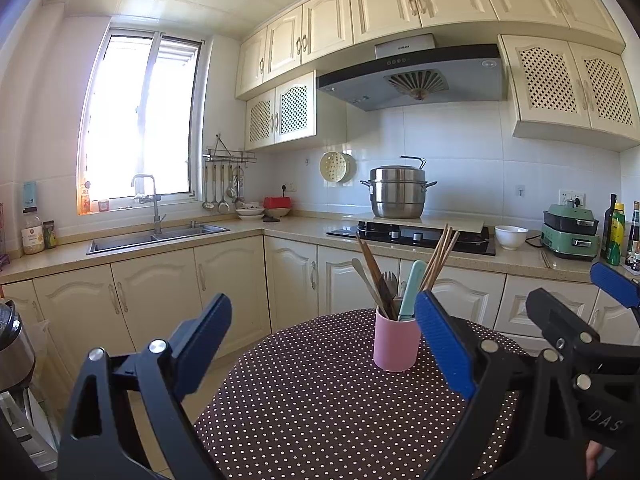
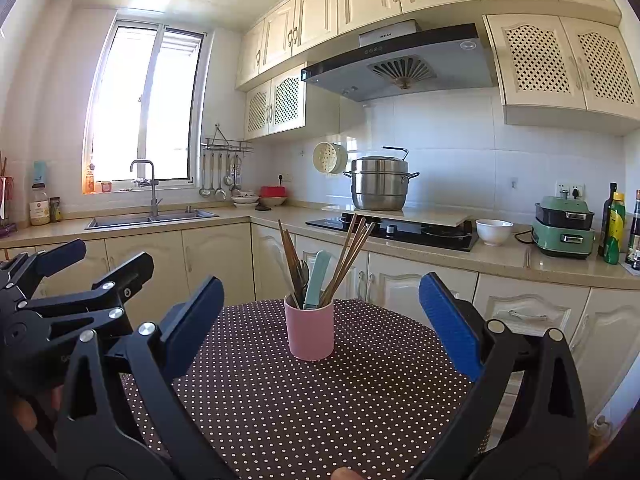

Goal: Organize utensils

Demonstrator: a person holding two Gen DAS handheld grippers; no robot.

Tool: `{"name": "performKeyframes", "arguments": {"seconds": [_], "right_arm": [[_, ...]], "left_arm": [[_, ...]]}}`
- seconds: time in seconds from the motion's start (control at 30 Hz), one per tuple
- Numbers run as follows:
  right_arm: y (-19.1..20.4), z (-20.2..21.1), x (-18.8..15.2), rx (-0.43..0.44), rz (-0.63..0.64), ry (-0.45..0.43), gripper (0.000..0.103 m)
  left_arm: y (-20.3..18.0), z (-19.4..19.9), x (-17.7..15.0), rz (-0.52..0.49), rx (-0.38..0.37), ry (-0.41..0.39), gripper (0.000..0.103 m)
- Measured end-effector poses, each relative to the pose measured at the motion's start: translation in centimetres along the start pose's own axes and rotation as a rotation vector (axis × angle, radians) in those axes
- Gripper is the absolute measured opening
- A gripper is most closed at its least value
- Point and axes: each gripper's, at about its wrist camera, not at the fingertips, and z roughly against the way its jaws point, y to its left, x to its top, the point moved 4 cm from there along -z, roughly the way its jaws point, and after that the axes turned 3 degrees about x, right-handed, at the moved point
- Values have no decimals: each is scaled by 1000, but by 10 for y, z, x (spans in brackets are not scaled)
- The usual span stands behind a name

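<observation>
Kitchen counters ring the polka-dot table (image 1: 320,400). At my twelve o'clock stands the pink cup (image 1: 396,344) of utensils (image 1: 400,280). I hold left gripper (image 1: 324,344) and right gripper (image 2: 320,320) both spread wide, gripping nothing.

A home kitchen
Cream cabinets (image 1: 160,300), sink (image 1: 160,236), range hood (image 1: 412,80), steamer pot (image 1: 398,192), seemingly on a hob (image 1: 412,236)
</observation>
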Motion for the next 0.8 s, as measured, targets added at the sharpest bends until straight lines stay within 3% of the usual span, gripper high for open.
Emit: {"name": "performKeyframes", "arguments": {"seconds": [0.8], "right_arm": [[-2,-1,-4,0,-7,6,96]], "left_arm": [[-4,-2,-2,-2,-5,5,91]]}}
